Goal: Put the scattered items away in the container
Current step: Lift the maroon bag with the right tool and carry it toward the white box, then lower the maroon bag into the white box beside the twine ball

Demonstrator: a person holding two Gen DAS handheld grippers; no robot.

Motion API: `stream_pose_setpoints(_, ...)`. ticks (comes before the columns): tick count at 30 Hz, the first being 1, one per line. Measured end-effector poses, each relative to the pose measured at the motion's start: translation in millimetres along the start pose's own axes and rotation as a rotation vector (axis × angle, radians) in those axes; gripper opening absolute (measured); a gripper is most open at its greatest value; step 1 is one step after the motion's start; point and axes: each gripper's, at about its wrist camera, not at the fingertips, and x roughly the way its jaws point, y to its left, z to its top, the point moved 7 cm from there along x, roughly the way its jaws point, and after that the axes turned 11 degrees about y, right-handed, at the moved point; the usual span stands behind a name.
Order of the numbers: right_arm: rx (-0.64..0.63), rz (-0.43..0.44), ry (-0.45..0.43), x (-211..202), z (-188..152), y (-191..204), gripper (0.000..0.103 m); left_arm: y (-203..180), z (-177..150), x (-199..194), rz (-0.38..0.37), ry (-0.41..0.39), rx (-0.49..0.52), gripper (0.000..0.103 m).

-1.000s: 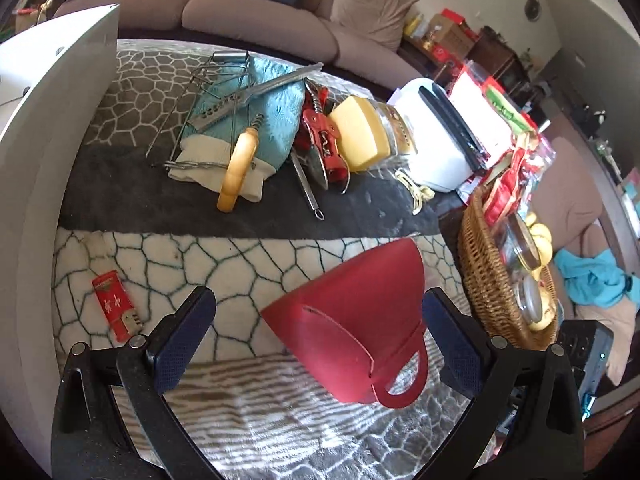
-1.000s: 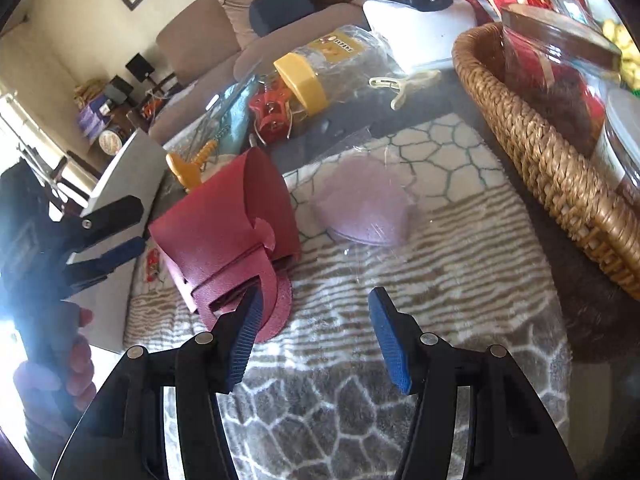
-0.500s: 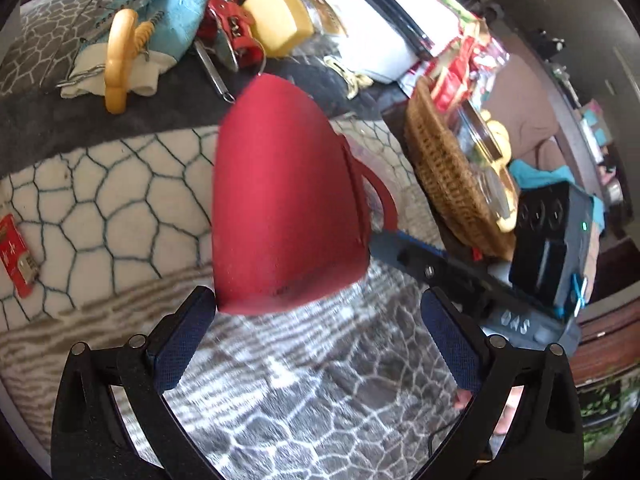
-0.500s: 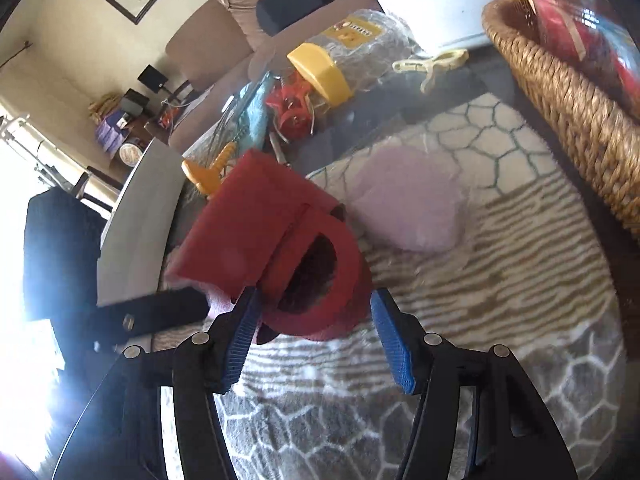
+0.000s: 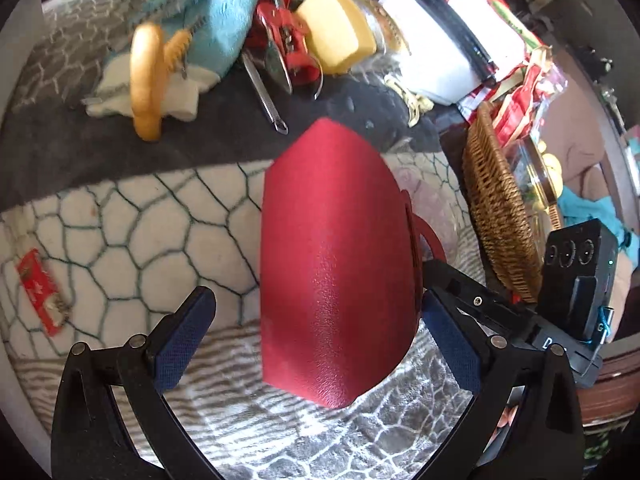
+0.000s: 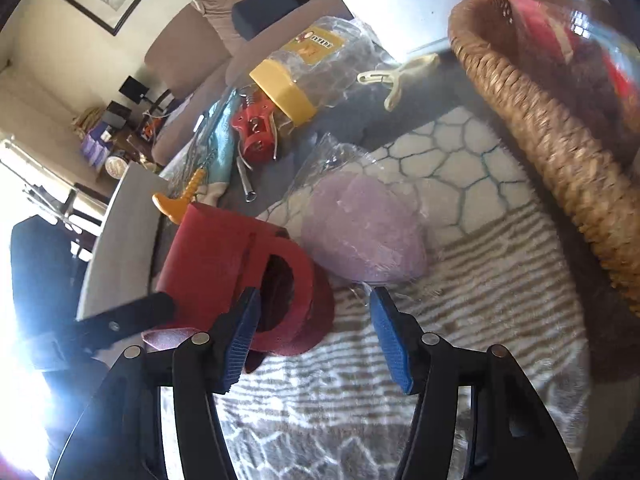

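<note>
My right tool [image 6: 312, 340] is closing around the loop handle of the red holder [image 5: 336, 264], its pads not yet pressing. My left tool [image 5: 316, 340] is spread wide on either side of it, not touching. I judge the tidying barely begun: the wicker basket [image 6: 560, 152] already holds jars, but the purple bagged pad [image 6: 364, 232], yellow-lidded jar [image 6: 304, 76] and red corkscrew [image 6: 256, 132] lie loose on the patterned worktop [image 6: 460, 320], crowding the path.
</note>
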Motion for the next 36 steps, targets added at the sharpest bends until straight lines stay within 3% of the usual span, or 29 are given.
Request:
stream_pose_setpoints(3,0.055,0.133,0.000,7.7,-1.3,2.2,0.042,-6.0,-8.9,2.9,-0.046,-0.013,0.022,0.101)
stream_pose_setpoints(6,0.004,0.140,-0.027,3.0,-3.5,16.4,0.033,-6.3,-17.4,0.5,-0.074,-0.022,0.021,0.100)
stream_pose_setpoints(10,-0.056,0.137,-0.022,-5.2,-5.2,37.8,0.032,-2.7,-28.1,-16.5,-0.127,-0.051,-0.016,0.097)
stream_pose_setpoints(14,-0.171,0.059,-0.048,-22.4,-6.4,69.3,0.031,-9.6,-35.1,-53.9,-0.133,-0.123,0.009,0.097)
stream_pose_setpoints(23,-0.319,0.080,-0.078,-64.9,-13.8,165.0,0.031,-13.0,-68.9,-176.8,-0.152,-0.274,0.048,0.097)
stream_pose_setpoints(30,-0.477,0.136,-0.043,-43.1,-43.0,290.3,0.031,52.1,-113.1,-270.4,-0.082,-0.372,-0.028,0.097)
stream_pose_setpoints(36,-0.577,0.208,0.047,34.8,-77.2,393.4,0.031,156.5,-151.5,-323.8,-0.027,-0.413,-0.154,0.097)
